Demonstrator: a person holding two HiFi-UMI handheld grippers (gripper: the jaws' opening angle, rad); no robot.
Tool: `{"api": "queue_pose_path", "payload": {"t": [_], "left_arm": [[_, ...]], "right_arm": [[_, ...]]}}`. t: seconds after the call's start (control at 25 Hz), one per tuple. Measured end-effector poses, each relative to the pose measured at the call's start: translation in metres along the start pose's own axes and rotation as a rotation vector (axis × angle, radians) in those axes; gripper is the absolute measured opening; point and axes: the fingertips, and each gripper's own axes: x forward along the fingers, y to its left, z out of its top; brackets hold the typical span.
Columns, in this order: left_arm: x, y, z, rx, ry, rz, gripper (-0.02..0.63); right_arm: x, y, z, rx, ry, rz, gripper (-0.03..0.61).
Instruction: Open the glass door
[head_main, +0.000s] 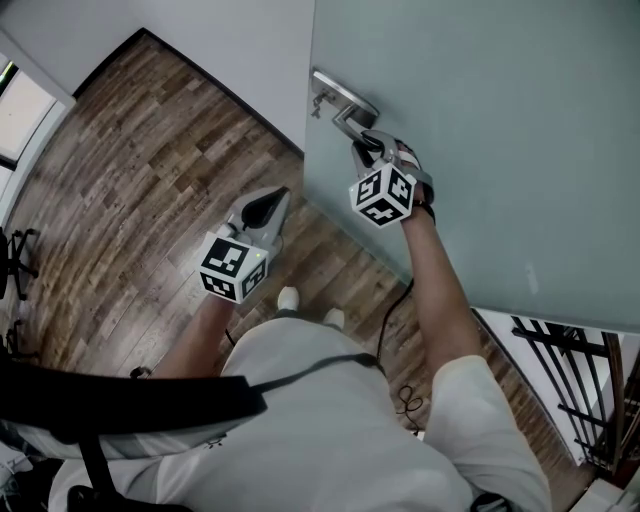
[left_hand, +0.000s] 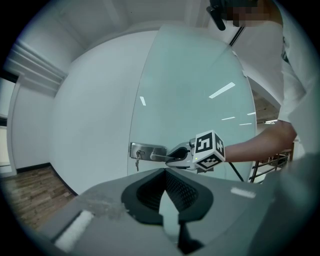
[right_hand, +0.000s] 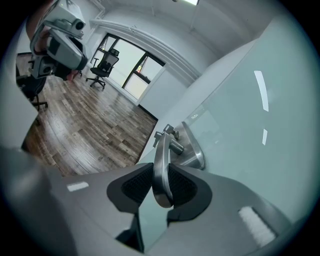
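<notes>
The frosted glass door (head_main: 480, 120) fills the upper right of the head view. Its steel lever handle (head_main: 345, 105) sits near the door's left edge on a lock plate (right_hand: 192, 150), with keys (right_hand: 167, 131) hanging from the lock. My right gripper (head_main: 365, 145) is shut on the lever handle (right_hand: 161, 155), whose free end lies between the ribbed pads. In the left gripper view that same gripper (left_hand: 175, 154) clasps the handle (left_hand: 157, 157). My left gripper (head_main: 283, 195) hangs lower left of the door, away from it, fingertips together and empty (left_hand: 165, 172).
A white wall (head_main: 230, 50) meets the door's left edge above a wooden plank floor (head_main: 130, 170). Office chairs (right_hand: 102, 67) stand by a far window. A black railing (head_main: 570, 370) lies beyond the door at lower right. A cable (head_main: 400, 400) trails by my feet.
</notes>
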Motion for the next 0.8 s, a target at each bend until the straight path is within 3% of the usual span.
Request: {"api": "queue_pose_path", "payload": {"t": [0.8], "left_arm": [[-0.020,0.007,-0.002,0.007,-0.004,0.049,0.005]], "right_arm": [[0.006,-0.006,-0.004,0.034,0.022,-0.004,0.103]]}}
